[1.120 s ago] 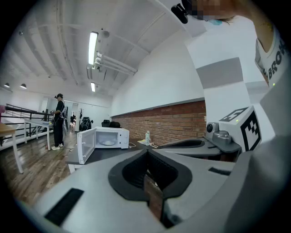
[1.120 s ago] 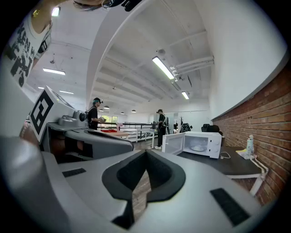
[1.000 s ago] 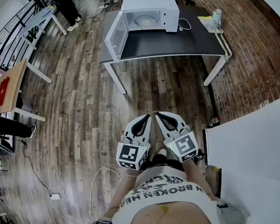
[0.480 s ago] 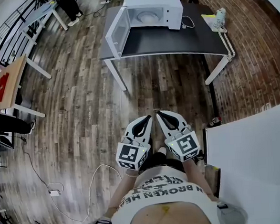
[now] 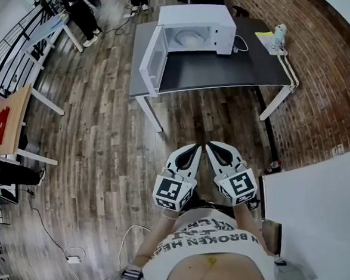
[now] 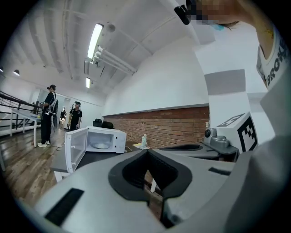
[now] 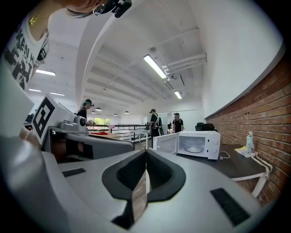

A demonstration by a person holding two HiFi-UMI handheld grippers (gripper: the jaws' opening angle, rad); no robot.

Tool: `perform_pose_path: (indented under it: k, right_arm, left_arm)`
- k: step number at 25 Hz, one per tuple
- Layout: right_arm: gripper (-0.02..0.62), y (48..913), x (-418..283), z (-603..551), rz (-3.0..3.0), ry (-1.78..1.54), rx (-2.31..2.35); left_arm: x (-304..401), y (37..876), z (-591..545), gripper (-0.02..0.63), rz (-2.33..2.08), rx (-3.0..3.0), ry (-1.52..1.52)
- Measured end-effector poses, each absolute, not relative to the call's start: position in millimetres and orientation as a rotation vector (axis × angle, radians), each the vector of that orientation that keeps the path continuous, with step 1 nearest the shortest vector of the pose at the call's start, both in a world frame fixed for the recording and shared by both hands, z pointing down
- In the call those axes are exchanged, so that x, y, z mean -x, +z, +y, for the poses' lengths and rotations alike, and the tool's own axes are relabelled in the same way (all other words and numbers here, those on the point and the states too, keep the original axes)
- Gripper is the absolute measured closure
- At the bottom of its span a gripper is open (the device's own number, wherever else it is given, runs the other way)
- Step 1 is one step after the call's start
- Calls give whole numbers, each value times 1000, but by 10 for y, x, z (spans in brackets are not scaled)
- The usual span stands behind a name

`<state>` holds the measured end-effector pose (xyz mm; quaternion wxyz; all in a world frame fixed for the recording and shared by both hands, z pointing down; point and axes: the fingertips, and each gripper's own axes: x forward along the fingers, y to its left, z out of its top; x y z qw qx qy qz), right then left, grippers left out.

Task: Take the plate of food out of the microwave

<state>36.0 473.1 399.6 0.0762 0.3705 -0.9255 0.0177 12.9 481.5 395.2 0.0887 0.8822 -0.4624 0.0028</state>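
Plainly, the task's reach has not begun. The microwave [image 5: 198, 22] stands at twelve o'clock from the person, well apart from both tools, on the far part of a dark surface [image 5: 218, 73]. Its door [image 5: 151, 59] is swung fully out toward its nine o'clock side, so the cavity faces the person and nothing bars the way in. Inside, a pale round plate [image 5: 186, 39] lies flat on the cavity floor. What food it carries is too small to tell.

The left hand-held gripper [image 5: 192, 149] and the right hand-held gripper [image 5: 214, 148] are carried low and close to the body, tips just beside each other and pointing to twelve o'clock over bare wooden floor [image 5: 103, 135]. Each has its jaws pressed together with nothing between them, a sensible carrying posture while there is nothing within reach to grasp.

A small bottle [image 5: 279, 34] sits at the surface's two o'clock corner, clear of the likely path. The open stretch of surface in front of the oven looks like the natural spot to set the plate down. Judging by this, the person must come up to the surface and part the jaws before the plate's rim can be taken.
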Motion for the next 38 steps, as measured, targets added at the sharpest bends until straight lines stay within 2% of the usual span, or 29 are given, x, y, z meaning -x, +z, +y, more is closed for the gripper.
perform_pose_path:
  k: [18, 29, 38]
  right_arm:
    - [588, 4161, 493, 3826, -2743, 108, -1155]
    - [588, 4205, 709, 3597, -2741, 113, -1108]
    - [588, 4242, 888, 2974, -2781, 126, -1008]
  left_arm:
    - [741, 4130, 3912, 598, -1353, -2598, 44]
    - [931, 4175, 3697, 598, -1373, -2559, 16]
    - [1053, 4239, 3135, 598, -1435, -2504, 30]
